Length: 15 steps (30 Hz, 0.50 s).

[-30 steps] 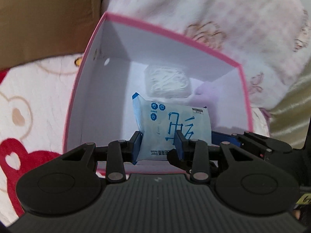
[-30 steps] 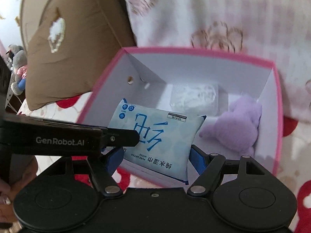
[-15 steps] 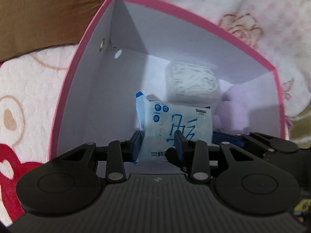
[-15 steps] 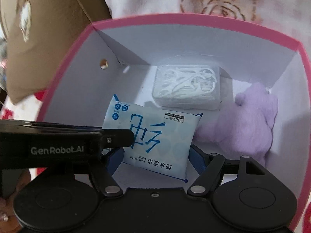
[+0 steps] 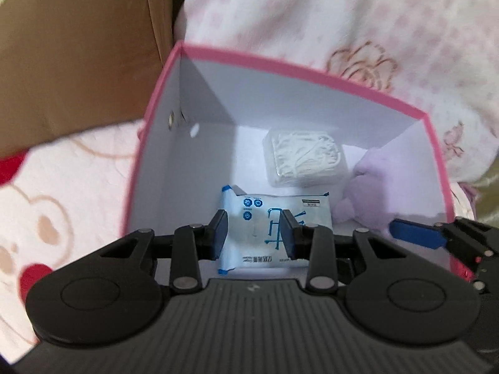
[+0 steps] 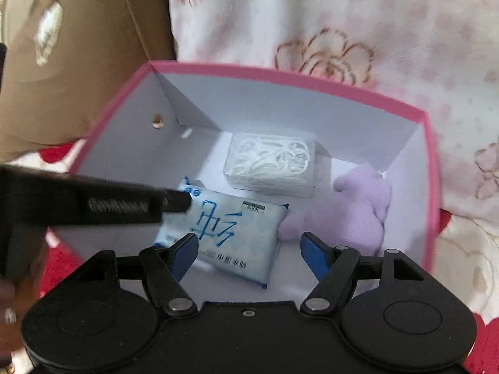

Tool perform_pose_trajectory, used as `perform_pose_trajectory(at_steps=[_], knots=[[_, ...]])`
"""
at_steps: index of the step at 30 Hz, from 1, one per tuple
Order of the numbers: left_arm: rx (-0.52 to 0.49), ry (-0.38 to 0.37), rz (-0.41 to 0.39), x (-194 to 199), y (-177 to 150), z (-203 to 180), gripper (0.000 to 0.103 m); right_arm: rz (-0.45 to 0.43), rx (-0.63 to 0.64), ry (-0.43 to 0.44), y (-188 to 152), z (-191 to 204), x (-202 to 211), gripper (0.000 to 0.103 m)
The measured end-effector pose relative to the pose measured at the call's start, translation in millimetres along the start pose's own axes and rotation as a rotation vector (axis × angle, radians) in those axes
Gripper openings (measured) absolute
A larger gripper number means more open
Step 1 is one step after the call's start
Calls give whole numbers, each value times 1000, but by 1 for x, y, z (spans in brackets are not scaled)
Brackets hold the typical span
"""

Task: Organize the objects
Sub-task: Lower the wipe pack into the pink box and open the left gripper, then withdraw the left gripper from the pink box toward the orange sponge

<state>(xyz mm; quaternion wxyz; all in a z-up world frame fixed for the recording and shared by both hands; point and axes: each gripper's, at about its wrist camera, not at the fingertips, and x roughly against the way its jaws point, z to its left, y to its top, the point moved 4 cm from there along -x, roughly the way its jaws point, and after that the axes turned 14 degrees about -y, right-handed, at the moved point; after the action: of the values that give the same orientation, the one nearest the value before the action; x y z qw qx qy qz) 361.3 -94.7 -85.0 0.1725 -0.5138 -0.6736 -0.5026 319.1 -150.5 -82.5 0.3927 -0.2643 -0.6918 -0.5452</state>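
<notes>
A light blue wet-wipe pack (image 5: 274, 227) (image 6: 227, 233) lies flat on the floor of a pink-rimmed white box (image 5: 296, 68) (image 6: 280, 78). My left gripper (image 5: 254, 238) is above the pack, jaws parted on either side of it and apart from it. My right gripper (image 6: 249, 249) is open and empty above the pack's near end. A clear box of white floss picks (image 5: 305, 160) (image 6: 271, 163) and a purple plush toy (image 5: 374, 193) (image 6: 343, 215) lie further in the box.
The box rests on a pink and white bedspread (image 5: 343, 15) with red bear prints (image 5: 34, 280). A brown cardboard box (image 5: 78, 46) (image 6: 78, 46) stands at the left. The left gripper's arm (image 6: 93, 205) crosses the right wrist view.
The pack went from held over the box by both grippers to lying on its floor. Both grippers have let go and drawn back upward.
</notes>
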Motion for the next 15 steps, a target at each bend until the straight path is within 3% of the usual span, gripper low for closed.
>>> perform_pose_trajectory(at_steps=[6,15], knots=[[-72,-26,-2,41,0,-12,36,-73,-11,66,-3,6,45,77],[-166,-33,36,99,-10,-30,41,-161,55,52,-7,13,109,77]])
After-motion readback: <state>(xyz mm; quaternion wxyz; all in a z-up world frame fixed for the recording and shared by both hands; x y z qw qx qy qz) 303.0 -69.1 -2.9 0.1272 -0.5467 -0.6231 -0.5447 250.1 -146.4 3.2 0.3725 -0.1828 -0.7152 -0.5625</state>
